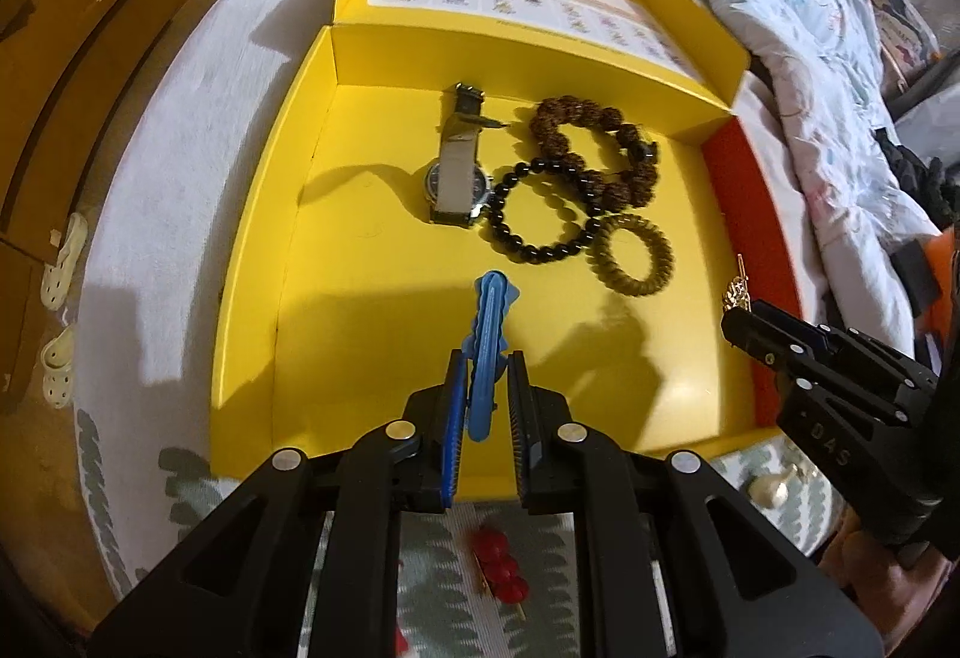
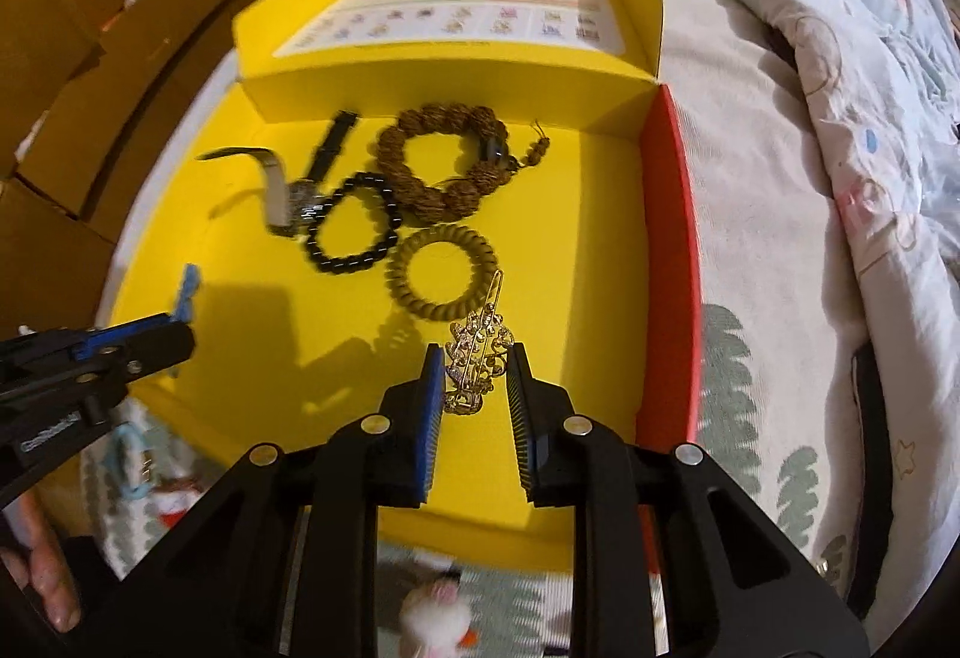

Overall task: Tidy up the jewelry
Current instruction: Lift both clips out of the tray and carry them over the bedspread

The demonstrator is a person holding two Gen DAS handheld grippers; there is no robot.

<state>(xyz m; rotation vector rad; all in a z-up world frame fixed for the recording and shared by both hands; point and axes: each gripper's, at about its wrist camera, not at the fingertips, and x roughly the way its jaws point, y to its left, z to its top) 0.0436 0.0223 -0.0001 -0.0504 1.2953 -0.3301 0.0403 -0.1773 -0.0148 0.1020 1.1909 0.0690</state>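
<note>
Pointing lengthwise into the box (image 1: 252,250), blue clip (image 1: 489,352) and gold hairpin (image 2: 477,367) sit clamped in left gripper (image 1: 485,406) and right gripper (image 2: 477,406).

Gold hair clip (image 2: 477,367) between right tongs (image 2: 475,379) over yellow box (image 2: 252,358).

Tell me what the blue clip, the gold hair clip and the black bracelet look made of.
Blue clip: likely plastic, with a matte, evenly coloured moulded surface.
Gold hair clip: probably thin metal, with shiny gold filigree and small sparkling stones.
Black bracelet: glossy round beads with bright highlights, possibly polished stone or glass.
</note>
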